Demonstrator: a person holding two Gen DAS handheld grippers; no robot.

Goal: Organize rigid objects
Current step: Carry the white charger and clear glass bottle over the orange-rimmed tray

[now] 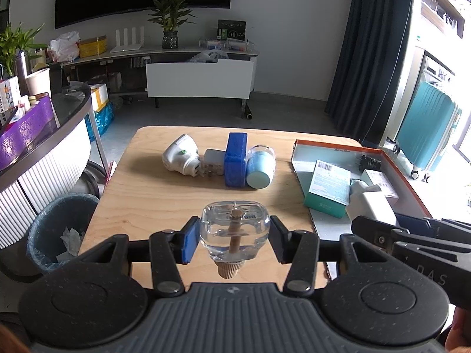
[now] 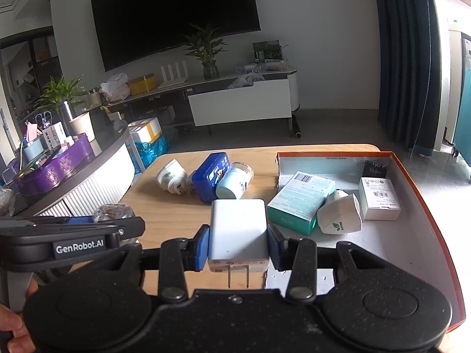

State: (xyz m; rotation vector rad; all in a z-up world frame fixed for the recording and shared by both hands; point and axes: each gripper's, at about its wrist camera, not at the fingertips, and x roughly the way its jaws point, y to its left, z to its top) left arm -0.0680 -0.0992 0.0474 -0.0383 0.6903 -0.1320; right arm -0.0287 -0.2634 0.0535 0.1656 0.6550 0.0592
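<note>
Left wrist view: the left gripper (image 1: 234, 239) has its jaws clamped on a clear glass bottle (image 1: 235, 229), held above the near part of the wooden table (image 1: 164, 200) with its stopper end pointing back toward the camera, so its long axis runs along the jaws. Right wrist view: the right gripper (image 2: 238, 245) has its jaws clamped on the sides of a white charger (image 2: 238, 232), prongs toward the camera, hanging over the near left edge of the open cardboard box (image 2: 424, 206).

The box lies ahead and to the right of both grippers; the right hand is the nearer, and the left must pass over the box's left wall. Inside the box, a teal carton (image 2: 300, 201), a white plug (image 2: 341, 214) and a small white carton (image 2: 379, 197) fill the middle and far part, while the near floor of the box looks bare, likely the free room for setting down.

Still on the table beyond the grippers lie a white adapter (image 1: 180, 158), a blue box (image 1: 235, 160) and a pale blue jar (image 1: 260, 167), close together.
</note>
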